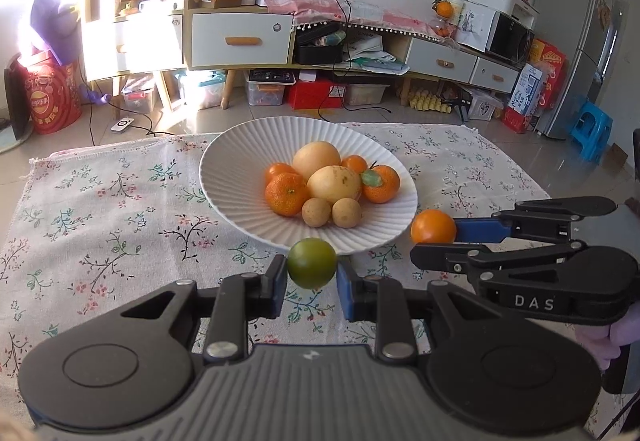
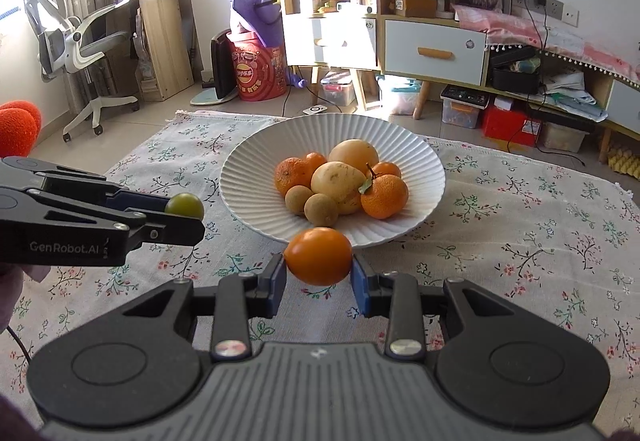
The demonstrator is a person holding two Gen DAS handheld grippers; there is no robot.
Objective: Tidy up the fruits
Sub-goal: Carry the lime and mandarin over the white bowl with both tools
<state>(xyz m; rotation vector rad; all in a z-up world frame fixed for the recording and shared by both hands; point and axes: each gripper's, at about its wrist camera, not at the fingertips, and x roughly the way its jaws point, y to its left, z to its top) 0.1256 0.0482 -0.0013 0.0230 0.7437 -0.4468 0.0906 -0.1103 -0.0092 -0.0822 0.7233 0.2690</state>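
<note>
Two fruits are in hand at once. We find the left gripper (image 1: 312, 271) clamped on a small green fruit (image 1: 312, 268), pads pressing its two sides, and the right gripper (image 2: 319, 264) clamped likewise on an orange fruit (image 2: 319, 256). Both loads hang clear of the floral tablecloth (image 1: 120, 209), just short of the near rim of the white ribbed bowl (image 1: 240, 145).

The bowl already carries a heap near its centre: two pale yellow fruits (image 1: 334, 183), several mandarins (image 1: 286, 194) and two small brown round fruits (image 1: 347, 213). We judge the step in hand to be delivery of both fruits into that bowl.

Recommendations:
- Carry each fruit over the rim before lowering it; a knock against the lip could tip the bowl.
- Aim for bare ribbed surface at either flank of the heap, left fruit to the left side, right fruit to the right, so the grippers do not cross.
- Release low. Round fruit dropped onto the pile may roll off and out.
- Open one gripper at a time.
</note>
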